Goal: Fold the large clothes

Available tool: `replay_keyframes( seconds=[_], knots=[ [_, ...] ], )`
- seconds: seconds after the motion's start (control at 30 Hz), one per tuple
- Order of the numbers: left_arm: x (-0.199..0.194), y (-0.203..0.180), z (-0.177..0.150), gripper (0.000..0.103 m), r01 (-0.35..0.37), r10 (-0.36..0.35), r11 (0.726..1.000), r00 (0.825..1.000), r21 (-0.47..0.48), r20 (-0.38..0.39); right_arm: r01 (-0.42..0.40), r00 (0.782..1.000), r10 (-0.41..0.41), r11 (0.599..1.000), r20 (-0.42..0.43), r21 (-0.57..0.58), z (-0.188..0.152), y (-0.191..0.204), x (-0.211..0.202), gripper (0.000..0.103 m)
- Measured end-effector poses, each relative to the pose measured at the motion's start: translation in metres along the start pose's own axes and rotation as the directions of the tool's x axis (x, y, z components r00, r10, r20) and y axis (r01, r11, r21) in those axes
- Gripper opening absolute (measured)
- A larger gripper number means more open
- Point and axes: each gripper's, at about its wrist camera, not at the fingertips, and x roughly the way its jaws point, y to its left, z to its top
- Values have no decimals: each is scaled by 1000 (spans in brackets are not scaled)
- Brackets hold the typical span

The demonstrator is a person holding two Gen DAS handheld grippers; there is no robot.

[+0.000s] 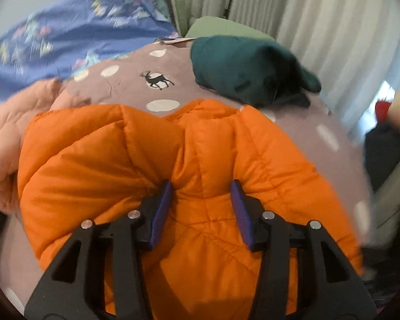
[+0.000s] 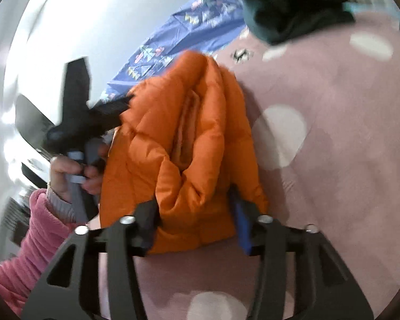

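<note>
1. Centre of both views: orange jacket [image 1: 189, 165], puffy and quilted, bunched on the pink dotted sheet [image 1: 136, 77]; already doubled over on itself, going by the right wrist view.
2. Low centre of the left view: left gripper [image 1: 201, 186] with fingers [image 1: 161, 213] spread wide and sunk into the padding; no firm pinch visible, a fold of fabric bulging between them.
3. Low centre of the right view: right gripper [image 2: 196, 202] straddling the jacket's lower edge, fingers [image 2: 240, 221] apart on either side of the bundle; pressed against it or only beside it, cannot tell through the blur.
4. Left of the right view: hand [image 2: 72, 170] in a pink sleeve [image 2: 37, 234] working the other tool.
5. Upper frame: green garment [image 1: 242, 69] lying apart; blue quilt [image 1: 66, 32] at upper left.
6. Handling, as a judgement: light and soft but springy, shell likely slick; best taken at a stitched seam or hem, squeezed deep so the padding compresses; likely to puff open once let go.
</note>
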Motion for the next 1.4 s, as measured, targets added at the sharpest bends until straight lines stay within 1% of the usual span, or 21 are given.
replay_keyframes(
  seconds=[0.07,0.2,0.27,0.3,0.37,0.43,0.47,0.5,0.57,0.7,0.77,0.87,0.93,0.97,1.0,1.03,1.1,1.17,1.2,1.27,1.4],
  knots=[
    [8,-4,1,47,-7,7,1000,1000,6,-9,72,996,-68,995,59,-75,2,12,-15,56],
    [19,-6,1,48,-28,29,999,999,23,-29,82,986,-60,986,154,-145,4,27,-29,56],
    [22,-7,-1,48,-35,36,999,999,30,-27,81,978,-48,984,205,-159,0,30,-34,45],
    [22,-9,-4,48,-38,38,999,999,33,-22,72,976,-35,983,213,-166,-1,31,-33,38],
    [23,-10,-6,48,-35,36,999,999,33,-15,68,980,-30,980,197,-188,-1,29,-20,29],
    [24,-7,-8,48,-22,22,999,1000,24,-13,135,981,-103,970,163,-202,3,24,4,26],
    [26,-6,-7,48,-14,14,1000,1000,16,-13,184,979,-160,961,128,-206,-1,17,18,26],
    [27,-5,-7,48,-6,6,1000,1000,4,-15,208,977,-192,957,97,-203,-3,11,30,26],
    [30,-7,-5,49,8,-8,1000,1000,-3,-17,225,974,-221,960,47,-165,-4,2,39,25],
    [38,-18,-5,49,-27,27,999,1000,37,-14,254,967,-254,954,24,-159,1,0,42,26],
    [39,-20,-5,49,-35,36,998,999,47,-12,252,968,-251,953,28,-168,3,2,36,30],
    [39,-19,-7,49,-31,31,998,1000,46,-4,240,971,-232,953,65,-187,14,11,21,31],
    [40,-18,-7,49,-26,26,999,1000,42,-7,192,979,-168,954,116,-229,19,26,8,31],
    [41,-18,-6,49,-26,26,999,1000,41,-9,154,983,-120,951,137,-270,22,37,3,31],
    [41,-18,-6,49,-27,27,999,1000,42,-9,130,985,-88,942,145,-311,22,48,2,31],
    [41,-18,-6,49,-27,27,999,1000,42,-9,127,986,-81,930,146,-345,23,56,5,30],
    [41,-18,-6,49,-24,24,999,1000,39,-8,190,981,-158,906,114,-377,21,59,28,30],
    [40,-18,-5,49,-19,19,999,1000,35,-6,260,963,-269,903,23,-343,16,36,63,27],
    [41,-17,-4,49,-3,3,1000,1000,27,-5,244,967,-254,917,12,-316,12,23,72,27],
    [42,-16,-4,49,13,-13,1000,1000,23,-5,247,966,-260,924,-6,-291,11,16,77,26],
    [44,-19,-4,50,12,-12,999,1000,31,2,295,950,-311,905,-2,-307,11,22,81,26]
  ],
)
